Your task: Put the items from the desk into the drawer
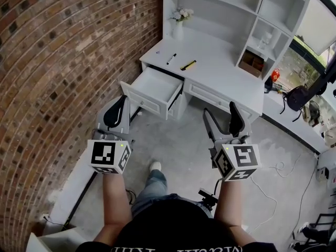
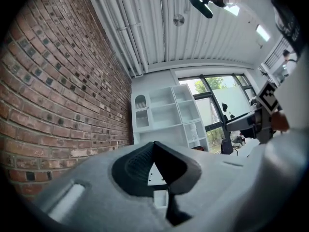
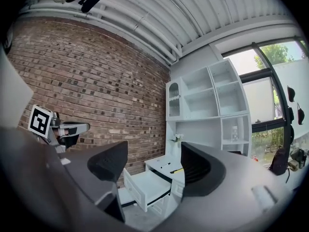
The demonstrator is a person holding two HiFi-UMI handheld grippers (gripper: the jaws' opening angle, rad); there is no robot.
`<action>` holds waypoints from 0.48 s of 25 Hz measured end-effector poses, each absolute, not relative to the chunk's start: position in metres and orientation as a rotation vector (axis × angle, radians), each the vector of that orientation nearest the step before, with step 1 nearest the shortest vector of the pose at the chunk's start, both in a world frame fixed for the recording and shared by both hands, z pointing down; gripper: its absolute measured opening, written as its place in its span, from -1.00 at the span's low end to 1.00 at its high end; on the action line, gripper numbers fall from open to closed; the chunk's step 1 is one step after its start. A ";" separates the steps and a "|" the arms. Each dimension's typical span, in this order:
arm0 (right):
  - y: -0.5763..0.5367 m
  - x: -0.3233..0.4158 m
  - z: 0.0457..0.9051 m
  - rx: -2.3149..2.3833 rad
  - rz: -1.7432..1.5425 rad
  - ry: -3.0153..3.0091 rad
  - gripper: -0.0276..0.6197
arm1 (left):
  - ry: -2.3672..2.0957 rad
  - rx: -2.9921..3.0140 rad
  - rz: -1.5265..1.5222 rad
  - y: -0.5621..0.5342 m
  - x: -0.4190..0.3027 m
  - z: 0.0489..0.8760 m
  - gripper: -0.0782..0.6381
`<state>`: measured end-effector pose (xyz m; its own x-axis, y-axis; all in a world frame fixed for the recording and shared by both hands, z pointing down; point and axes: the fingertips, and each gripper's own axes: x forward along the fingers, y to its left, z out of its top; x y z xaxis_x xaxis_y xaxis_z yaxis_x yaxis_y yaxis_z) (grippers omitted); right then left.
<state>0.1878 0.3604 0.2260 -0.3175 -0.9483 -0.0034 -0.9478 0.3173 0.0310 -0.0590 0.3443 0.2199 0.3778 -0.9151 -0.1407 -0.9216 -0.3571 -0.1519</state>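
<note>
Marker [image 1: 171,59] and yellow pen [image 1: 188,65] lie on the desk [image 1: 220,75], well ahead of the empty, gaping right claw [image 1: 223,121] and closed left claw [image 1: 116,112], beyond the open drawer [image 1: 157,91]. Approach stage, I judge; next, reach forward for one.

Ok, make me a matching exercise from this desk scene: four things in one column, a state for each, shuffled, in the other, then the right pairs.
Things:
1. drawer
2. left gripper
3. right gripper
4. vase

States:
A. jaws apart, nothing between them
B. holds flowers
C. pulled open
D. jaws together

Pairs: 1-C, 2-D, 3-A, 4-B
</note>
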 end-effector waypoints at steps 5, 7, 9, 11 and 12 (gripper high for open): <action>0.293 0.177 0.227 1.840 -0.014 -2.533 0.09 | 1.639 -2.452 0.057 0.272 -0.070 0.220 -0.78; 0.266 0.173 0.227 1.852 -0.002 -2.521 0.08 | 1.626 -2.464 0.052 0.242 -0.073 0.220 -0.78; 0.238 0.167 0.228 1.857 0.016 -2.513 0.07 | 1.616 -2.475 0.053 0.211 -0.078 0.220 -0.78; 0.210 0.158 0.227 1.856 0.043 -2.524 0.07 | 1.609 -2.486 0.057 0.181 -0.085 0.220 -0.78; 0.197 0.154 0.227 1.857 0.055 -2.528 0.07 | 1.606 -2.493 0.057 0.166 -0.087 0.220 -0.78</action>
